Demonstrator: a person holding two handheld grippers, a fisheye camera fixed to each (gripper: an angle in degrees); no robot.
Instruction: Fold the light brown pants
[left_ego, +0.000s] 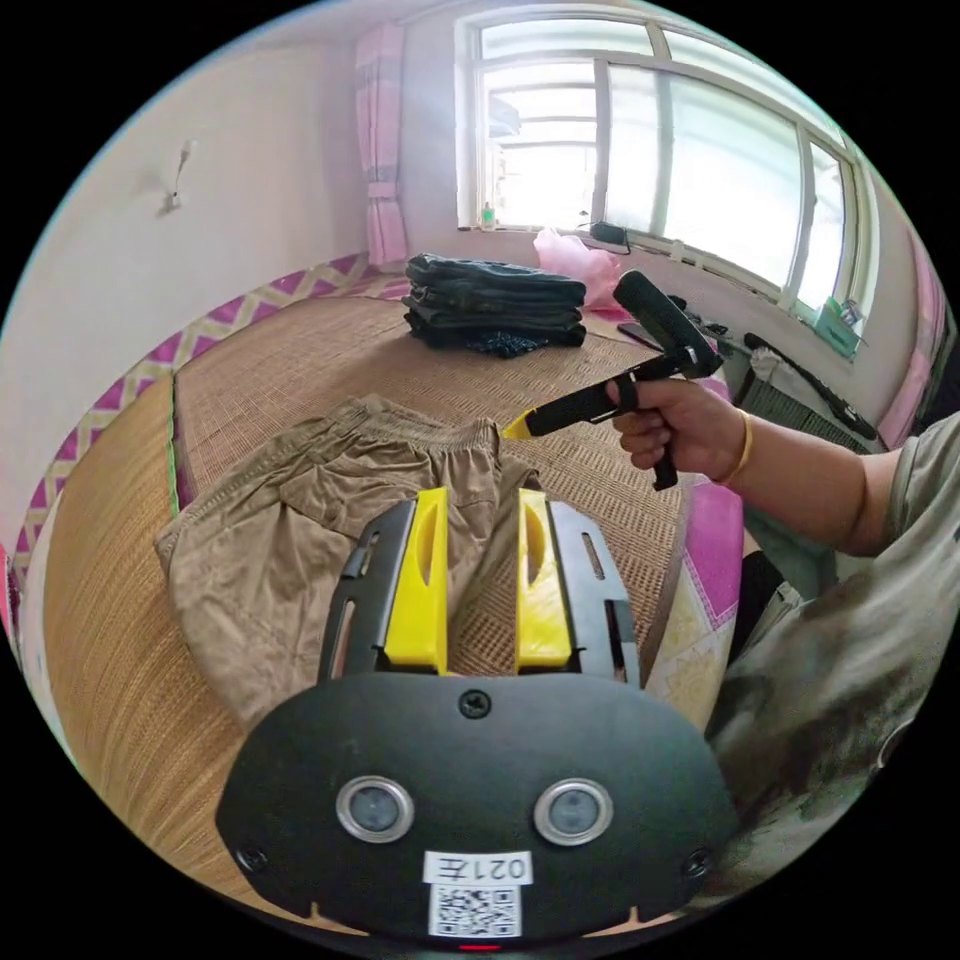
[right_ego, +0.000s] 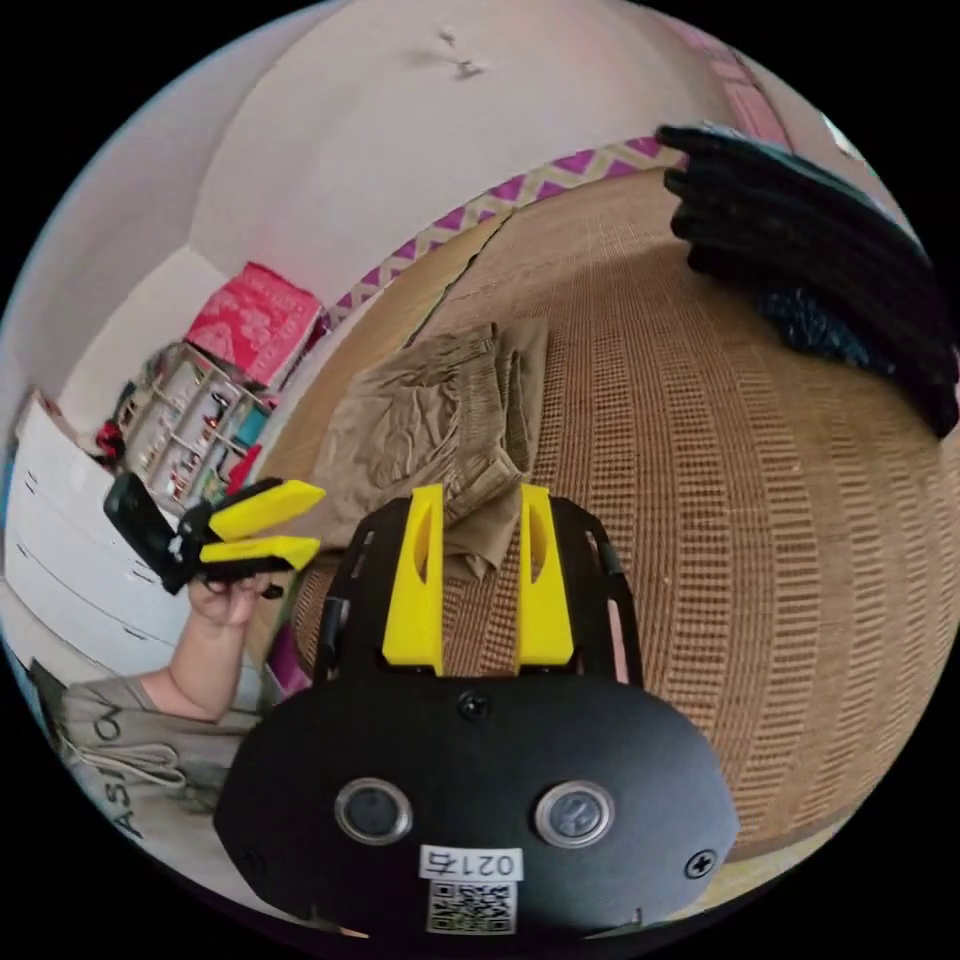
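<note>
Light brown pants (left_ego: 300, 520) lie folded on the woven mat (left_ego: 120, 640), near a dark folded stack (left_ego: 495, 300). Left tool (left_ego: 482, 500) and right tool (right_ego: 482, 495) both spread, gripping nothing. Shirt lettering unreadable.

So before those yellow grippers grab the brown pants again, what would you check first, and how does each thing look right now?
1. Left gripper open and holding nothing: ok, jaws apart above the light brown pants.
2. Right gripper open: ok, a gap shows between its jaws.
3. Pants lying flat on the woven mat: not ok, wrinkled, with cloth bunched near the waistband.
4. Pants already folded: cannot tell how far; they look doubled over.
5. Stack of dark clothes away from the pants: ok, it sits apart, farther back.
6. Bare mat beside the pants for folding: ok.
</note>
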